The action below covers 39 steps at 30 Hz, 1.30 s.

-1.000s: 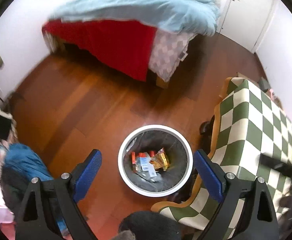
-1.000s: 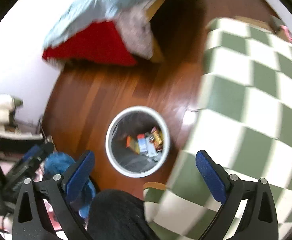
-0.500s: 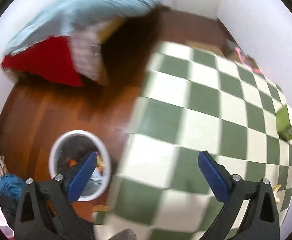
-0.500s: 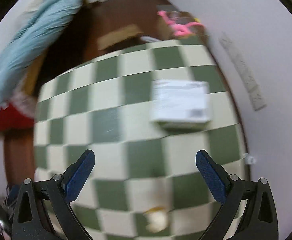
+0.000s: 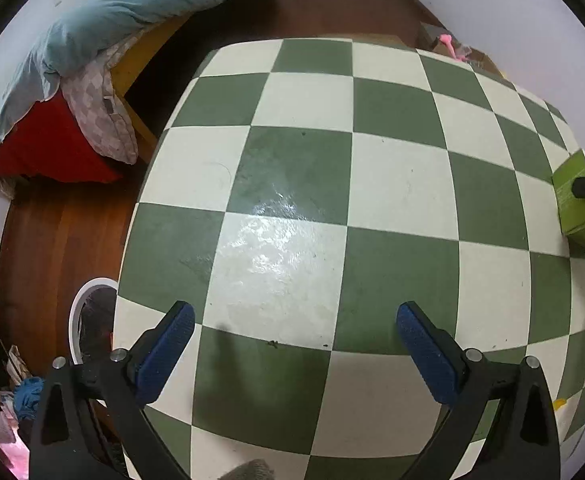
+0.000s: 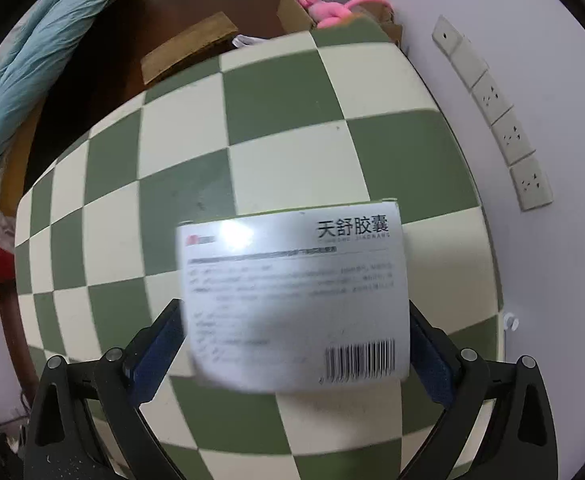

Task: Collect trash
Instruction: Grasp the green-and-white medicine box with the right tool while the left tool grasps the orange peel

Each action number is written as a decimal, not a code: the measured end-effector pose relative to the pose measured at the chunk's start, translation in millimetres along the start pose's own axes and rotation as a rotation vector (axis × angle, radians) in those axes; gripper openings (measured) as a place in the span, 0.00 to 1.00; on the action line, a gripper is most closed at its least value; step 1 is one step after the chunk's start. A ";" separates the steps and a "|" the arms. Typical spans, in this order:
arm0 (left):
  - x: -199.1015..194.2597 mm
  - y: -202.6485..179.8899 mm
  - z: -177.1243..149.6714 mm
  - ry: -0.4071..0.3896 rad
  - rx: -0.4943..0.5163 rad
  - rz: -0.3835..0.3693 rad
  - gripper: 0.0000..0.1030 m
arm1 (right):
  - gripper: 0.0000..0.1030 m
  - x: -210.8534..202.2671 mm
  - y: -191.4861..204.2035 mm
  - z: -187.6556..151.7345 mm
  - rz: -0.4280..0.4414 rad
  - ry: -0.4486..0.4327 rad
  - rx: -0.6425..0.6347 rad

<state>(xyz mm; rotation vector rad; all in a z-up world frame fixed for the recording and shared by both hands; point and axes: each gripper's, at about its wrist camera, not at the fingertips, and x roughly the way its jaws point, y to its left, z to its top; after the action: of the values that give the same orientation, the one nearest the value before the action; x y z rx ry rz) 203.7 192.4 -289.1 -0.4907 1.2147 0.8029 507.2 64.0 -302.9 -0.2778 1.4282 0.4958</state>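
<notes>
Right gripper (image 6: 294,344), spread wide, now straddles the medicine box (image 6: 292,300) it approached.

Even indoor light is seen; glare is reflected on the checkered tablecloth (image 5: 284,236). The medicine box (image 6: 292,304) is blurred. Strong fisheye bending is shown at edges.

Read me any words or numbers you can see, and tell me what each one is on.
"天舒胶囊": white top of the box between the right hand-held gripper fingers.
Smaller lettering below it: blurred.
Body text, red logo, barcode digits: too blurred.
Green box side, left view: print too small.
</notes>
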 end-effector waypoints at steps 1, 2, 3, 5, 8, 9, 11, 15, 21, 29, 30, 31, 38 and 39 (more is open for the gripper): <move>-1.8 -0.9 -1.8 -0.001 0.008 0.001 1.00 | 0.89 -1.4 -3.1 -1.9 0.003 -0.020 0.006; -5.3 -3.4 -3.9 -0.010 0.019 0.001 1.00 | 0.90 -4.6 -6.9 -4.4 0.019 -0.039 0.010; -9.2 -7.1 -6.8 -0.020 0.036 -0.001 1.00 | 0.90 -9.1 -12.5 -8.9 0.028 -0.053 0.012; -20.2 -17.7 -15.4 -0.042 0.075 -0.011 1.00 | 0.90 -25.1 -22.7 -23.5 0.042 -0.094 -0.010; -44.8 -40.6 -42.4 -0.096 0.163 -0.098 1.00 | 0.90 -55.7 -38.2 -59.9 0.027 -0.169 -0.070; -51.2 -47.5 -52.3 -0.108 0.190 -0.117 1.00 | 0.90 -64.7 -45.5 -74.6 0.024 -0.187 -0.080; -63.6 -65.1 -75.0 -0.118 0.247 -0.193 1.00 | 0.90 -77.8 -63.2 -106.6 0.043 -0.194 -0.081; -76.5 -110.9 -107.3 -0.119 0.386 -0.302 1.00 | 0.90 -89.9 -98.9 -164.4 0.076 -0.189 -0.035; -71.6 -168.7 -125.3 -0.135 0.586 -0.332 1.00 | 0.90 -85.1 -131.7 -217.7 0.099 -0.182 0.046; -52.0 -197.6 -119.1 -0.120 0.616 -0.303 0.58 | 0.90 -76.0 -153.7 -241.2 0.121 -0.182 0.112; -50.9 -198.3 -118.0 -0.117 0.610 -0.304 0.49 | 0.90 -76.4 -154.7 -242.7 0.122 -0.185 0.113; -50.2 -198.2 -117.5 -0.112 0.604 -0.312 0.42 | 0.90 -76.7 -154.9 -242.8 0.124 -0.186 0.112; -60.0 -191.3 -122.1 -0.150 0.581 -0.316 0.27 | 0.90 -83.7 -150.0 -244.6 0.124 -0.205 0.090; -63.7 -190.6 -122.9 -0.161 0.581 -0.311 0.26 | 0.90 -85.6 -148.6 -244.9 0.125 -0.209 0.087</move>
<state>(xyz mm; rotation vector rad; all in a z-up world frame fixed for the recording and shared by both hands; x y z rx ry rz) 264.0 -35.2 -280.4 -0.1256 1.1219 0.1985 360.1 -193.8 -267.6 -0.0647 1.2634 0.5469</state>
